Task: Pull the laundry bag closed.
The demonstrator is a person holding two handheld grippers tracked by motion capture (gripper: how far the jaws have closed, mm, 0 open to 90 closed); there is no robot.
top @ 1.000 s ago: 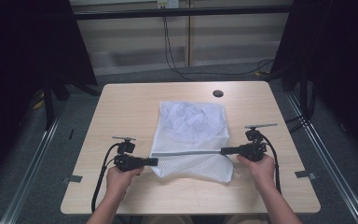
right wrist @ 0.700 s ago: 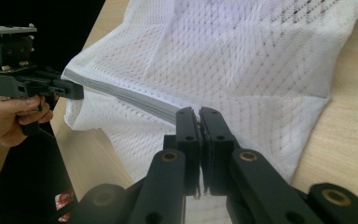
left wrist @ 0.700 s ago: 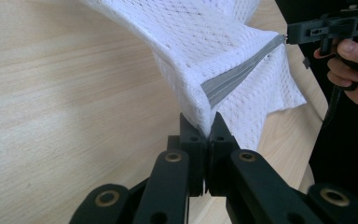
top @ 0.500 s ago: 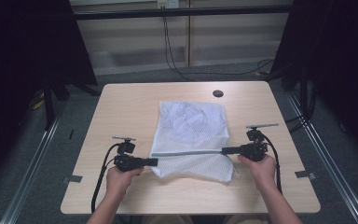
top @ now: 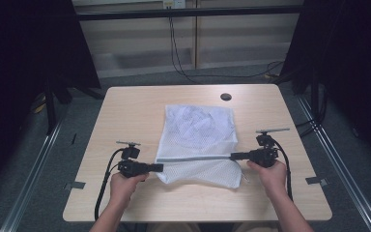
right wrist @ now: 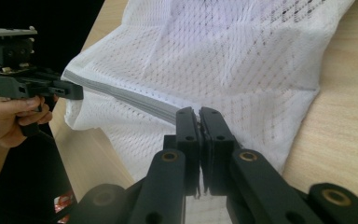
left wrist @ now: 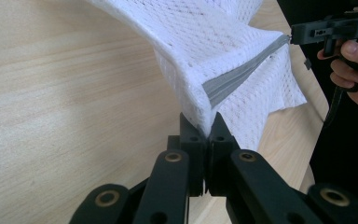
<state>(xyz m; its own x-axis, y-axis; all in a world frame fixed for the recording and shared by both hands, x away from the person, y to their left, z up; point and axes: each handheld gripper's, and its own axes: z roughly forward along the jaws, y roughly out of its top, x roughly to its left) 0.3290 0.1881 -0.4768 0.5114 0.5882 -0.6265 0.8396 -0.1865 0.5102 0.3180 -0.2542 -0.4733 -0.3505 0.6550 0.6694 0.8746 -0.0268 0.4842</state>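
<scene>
The right gripper (right wrist: 199, 114) has its two black jaws pressed together on the grey zipper band (right wrist: 135, 99) of a white mesh bag (right wrist: 223, 60), which spreads ahead of it over the wooden table (right wrist: 345, 135). From the jaws the band runs taut up and to the left to the left gripper (right wrist: 77, 91), held in a hand (right wrist: 11, 116) beyond the table's edge.

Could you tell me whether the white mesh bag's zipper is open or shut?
Shut: the grey zipper on the mesh bag runs as one closed band.
</scene>
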